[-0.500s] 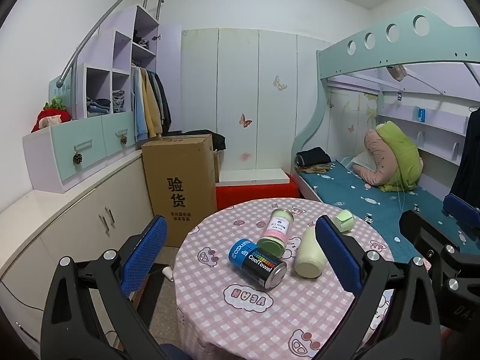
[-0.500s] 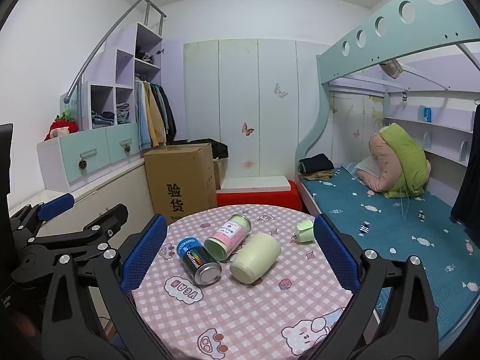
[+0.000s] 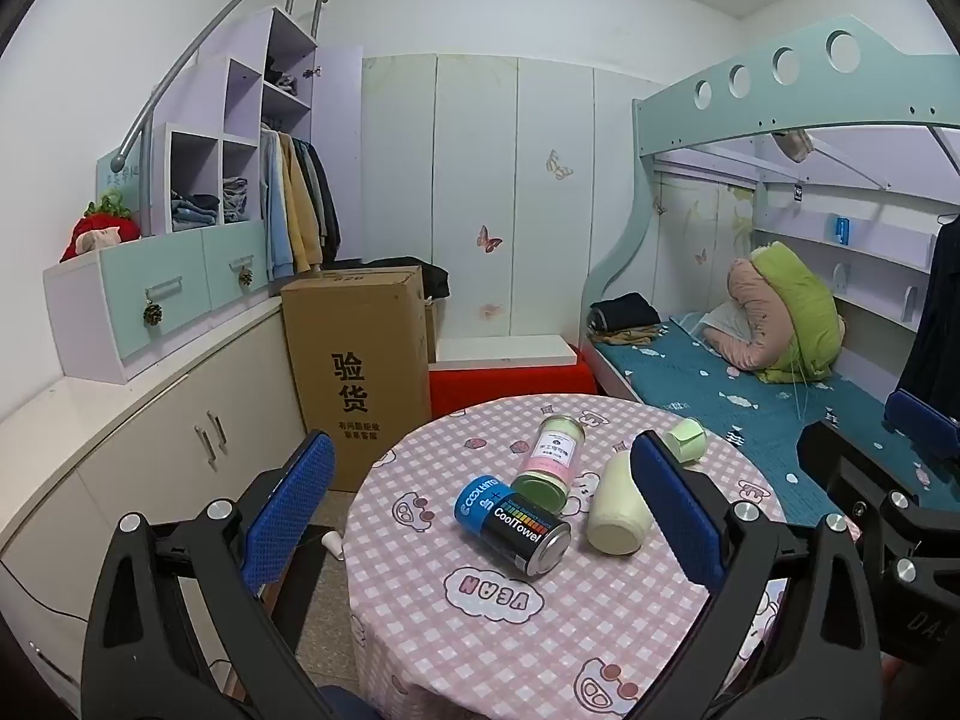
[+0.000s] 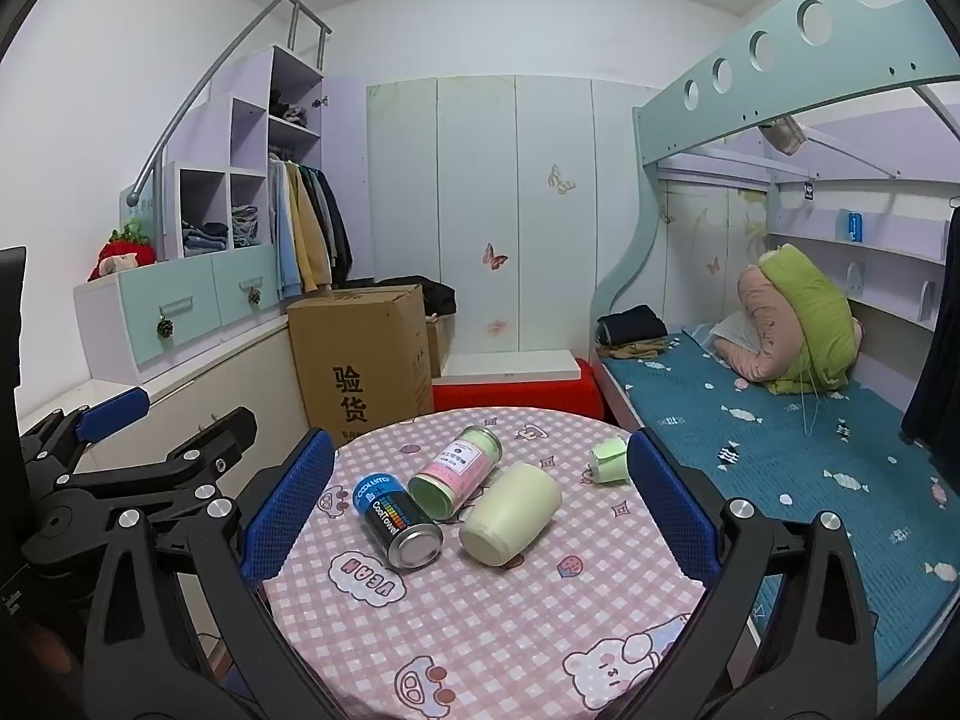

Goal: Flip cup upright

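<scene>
A cream cup [image 4: 511,515] lies on its side on the round table with the pink checked cloth [image 4: 492,618], its base toward me. It also shows in the left wrist view [image 3: 618,507]. A small pale green cup [image 4: 609,459] lies on its side near the table's far right edge, also in the left wrist view [image 3: 687,439]. My right gripper [image 4: 480,504] is open above the table's near side, the cream cup between its fingers in view but farther off. My left gripper [image 3: 480,510] is open and empty, left of the table.
A blue and black CoolTowel can [image 4: 397,521] and a pink-labelled jar [image 4: 457,470] lie on their sides left of the cream cup. A cardboard box [image 4: 360,354] and a red bench [image 4: 516,390] stand behind the table. A bunk bed [image 4: 780,432] is on the right.
Both views have shifted only slightly. The objects on the table have not moved.
</scene>
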Motion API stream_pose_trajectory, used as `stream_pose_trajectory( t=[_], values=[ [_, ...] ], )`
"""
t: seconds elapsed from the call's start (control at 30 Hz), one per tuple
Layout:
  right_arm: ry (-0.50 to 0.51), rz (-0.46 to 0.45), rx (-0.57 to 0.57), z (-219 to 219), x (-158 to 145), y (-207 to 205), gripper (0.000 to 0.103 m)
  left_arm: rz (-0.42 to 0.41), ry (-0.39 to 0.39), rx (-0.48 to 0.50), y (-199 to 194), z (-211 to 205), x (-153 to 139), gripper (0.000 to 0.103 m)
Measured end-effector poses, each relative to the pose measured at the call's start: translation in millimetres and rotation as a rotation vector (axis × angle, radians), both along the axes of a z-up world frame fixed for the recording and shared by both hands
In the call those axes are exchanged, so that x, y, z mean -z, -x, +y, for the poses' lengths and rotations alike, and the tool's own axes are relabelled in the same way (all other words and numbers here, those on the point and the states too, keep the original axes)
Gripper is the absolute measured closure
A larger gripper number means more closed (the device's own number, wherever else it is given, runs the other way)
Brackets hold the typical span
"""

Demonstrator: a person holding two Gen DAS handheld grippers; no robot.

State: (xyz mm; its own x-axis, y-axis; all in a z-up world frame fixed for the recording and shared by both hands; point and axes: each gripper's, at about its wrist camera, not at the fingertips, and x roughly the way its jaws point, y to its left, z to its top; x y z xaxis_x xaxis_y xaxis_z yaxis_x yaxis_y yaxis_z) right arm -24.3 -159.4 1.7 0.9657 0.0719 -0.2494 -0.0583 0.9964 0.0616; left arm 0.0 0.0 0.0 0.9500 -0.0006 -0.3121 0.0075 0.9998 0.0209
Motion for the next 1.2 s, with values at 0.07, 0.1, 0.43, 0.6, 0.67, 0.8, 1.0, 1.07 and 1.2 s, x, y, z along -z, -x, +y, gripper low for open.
stream_pose_trajectory(
  t=[0.07,0.1,0.43,0.6,0.67,0.8,1.0,1.07,1.2],
  values=[
    [-0.001,0.0,0.0,-0.1,0.0,-0.1,0.005,0.001,0.002,0.0,-0.1,0.2,0.0,0.008],
    [0.0,0.0,0.001,-0.1,0.2,-0.2,0.005,0.001,0.002,0.001,-0.1,0.1,0.0,0.008],
    [-0.001,0.001,0.001,-0.7,-0.3,0.1,0.005,0.003,0.002,0.0,0.0,0.1,0.0,0.008],
    [-0.002,0.001,0.001,-0.7,-0.2,0.0,0.005,0.002,0.002,0.0,-0.2,0.2,0.1,0.008],
    [-0.002,0.002,0.001,-0.9,0.0,-0.4,0.005,0.004,0.002,0.0,-0.3,0.2,0.1,0.008],
    [-0.005,0.005,-0.001,-0.7,0.2,-0.8,0.005,0.004,0.003,0.0,-0.2,0.3,0.1,0.008],
    [-0.007,0.008,-0.002,-0.3,1.5,-2.7,0.005,0.005,0.004,0.001,-0.1,0.3,-0.1,0.008],
    [-0.005,0.008,-0.001,-0.4,2.1,-3.7,0.005,0.008,0.003,0.001,0.0,0.3,-0.2,0.008],
    [-0.007,0.008,-0.001,-0.4,1.0,-4.1,0.005,0.009,0.001,0.001,-4.0,-4.3,5.8,0.008]
  ],
)
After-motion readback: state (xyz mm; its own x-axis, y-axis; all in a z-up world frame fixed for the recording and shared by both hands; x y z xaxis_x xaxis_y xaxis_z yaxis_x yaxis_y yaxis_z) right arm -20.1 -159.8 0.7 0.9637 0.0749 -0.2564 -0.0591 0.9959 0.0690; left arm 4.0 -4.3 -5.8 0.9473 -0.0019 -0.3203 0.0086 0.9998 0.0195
